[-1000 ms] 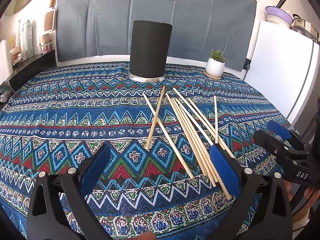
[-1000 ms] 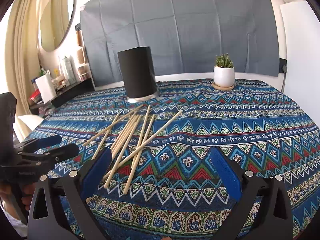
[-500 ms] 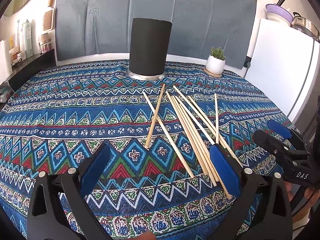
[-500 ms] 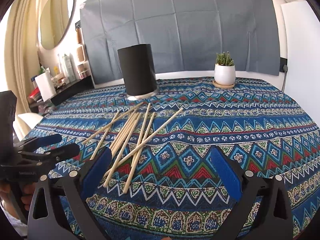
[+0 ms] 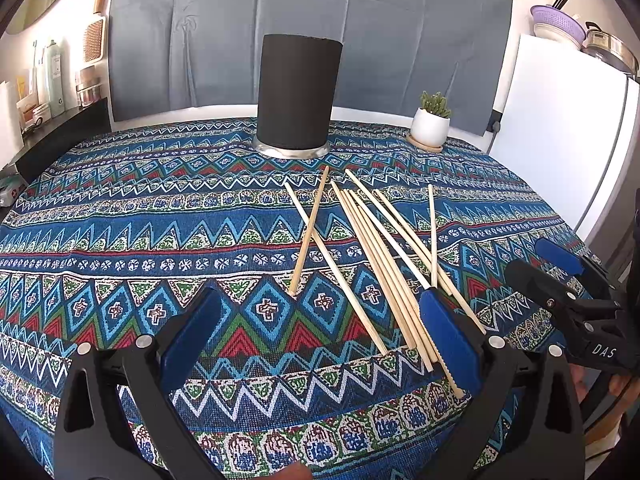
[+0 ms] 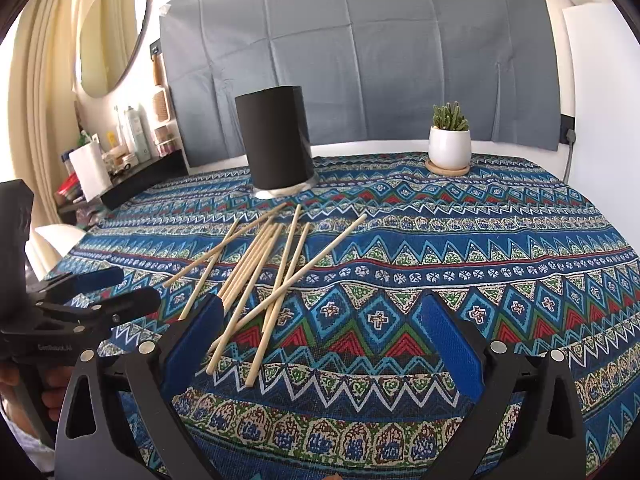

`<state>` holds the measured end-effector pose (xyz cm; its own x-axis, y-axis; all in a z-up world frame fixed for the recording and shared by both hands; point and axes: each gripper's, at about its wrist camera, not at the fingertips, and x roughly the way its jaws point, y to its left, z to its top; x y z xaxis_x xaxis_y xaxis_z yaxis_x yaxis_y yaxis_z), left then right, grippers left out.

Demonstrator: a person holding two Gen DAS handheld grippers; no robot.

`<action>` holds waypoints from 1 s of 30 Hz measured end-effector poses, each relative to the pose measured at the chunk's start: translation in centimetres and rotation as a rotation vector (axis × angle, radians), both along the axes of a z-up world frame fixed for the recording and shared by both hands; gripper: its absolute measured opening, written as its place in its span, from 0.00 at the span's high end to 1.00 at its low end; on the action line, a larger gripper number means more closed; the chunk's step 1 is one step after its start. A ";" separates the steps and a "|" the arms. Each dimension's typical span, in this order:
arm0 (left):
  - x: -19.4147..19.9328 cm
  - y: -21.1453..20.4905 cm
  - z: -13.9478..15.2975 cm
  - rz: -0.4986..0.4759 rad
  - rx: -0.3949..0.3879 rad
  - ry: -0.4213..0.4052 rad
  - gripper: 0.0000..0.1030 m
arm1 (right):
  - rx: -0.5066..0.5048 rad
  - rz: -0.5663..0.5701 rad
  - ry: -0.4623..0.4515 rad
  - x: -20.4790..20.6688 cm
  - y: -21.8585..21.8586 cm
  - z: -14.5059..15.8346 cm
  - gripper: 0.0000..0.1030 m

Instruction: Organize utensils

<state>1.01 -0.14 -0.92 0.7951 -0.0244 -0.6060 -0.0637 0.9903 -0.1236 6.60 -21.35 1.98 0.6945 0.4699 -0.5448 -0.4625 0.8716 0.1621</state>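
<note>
Hovering low, left wrist view: left gripper [image 5: 320, 336] spread wide, empty, straddling near ends of chopsticks [image 5: 384, 264] scattered on tablecloth [image 5: 120, 240]; black holder [image 5: 298, 96] upright beyond, likely destination.

Right wrist view: right gripper [image 6: 320, 340] likewise agape, empty, chopsticks by its left finger.

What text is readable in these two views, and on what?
"DAS" in white on the black body of the right hand-held gripper, seen in the left wrist view.
Grey lettering on the body of the left hand-held gripper, seen in the right wrist view: too blurred to read with confidence.
Labels on the shelf bottles: too small to read.
Nothing else carries text.
</note>
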 end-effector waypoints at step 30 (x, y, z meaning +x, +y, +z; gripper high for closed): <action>0.1 0.1 0.2 0.001 -0.002 0.004 0.06 | -0.006 0.000 0.000 -0.1 0.2 -0.1 0.08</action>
<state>1.11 -0.06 -0.77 0.7924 -0.0249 -0.6094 -0.0649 0.9901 -0.1248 6.51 -21.17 1.87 0.6945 0.4666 -0.5477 -0.4622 0.8727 0.1574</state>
